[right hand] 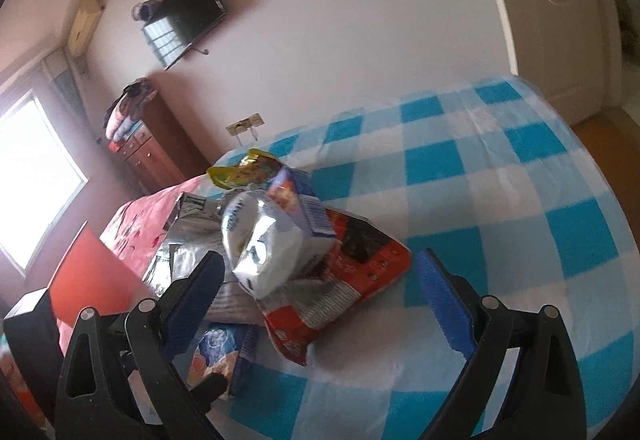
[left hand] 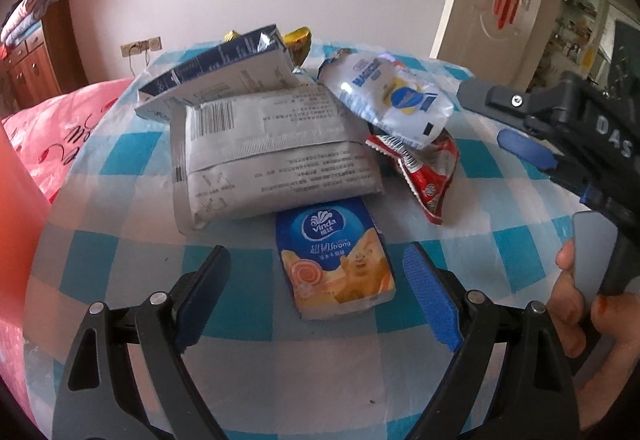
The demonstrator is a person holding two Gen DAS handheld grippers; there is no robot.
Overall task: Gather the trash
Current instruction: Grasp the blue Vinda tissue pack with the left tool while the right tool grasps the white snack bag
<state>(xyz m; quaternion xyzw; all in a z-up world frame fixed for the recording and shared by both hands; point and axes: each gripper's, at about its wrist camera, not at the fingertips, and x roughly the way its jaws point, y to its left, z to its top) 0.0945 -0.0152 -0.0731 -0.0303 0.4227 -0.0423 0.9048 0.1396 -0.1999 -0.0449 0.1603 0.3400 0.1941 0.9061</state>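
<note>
The silver bag [left hand: 272, 148] hides the tissue pack's [left hand: 336, 260] far end.

Soft daylight, strong fisheye warp, mild blur on the right wrist view.

The window [right hand: 36, 176] at the left edge of the right wrist view is blown out white and throws a pinkish haze over that side. Shadows under the wrappers are faint and diffuse. The silver packet [right hand: 264, 240] glints. Both frames darken to black at the corners, and the door [right hand: 560, 20] at upper right smears and bends.
</note>
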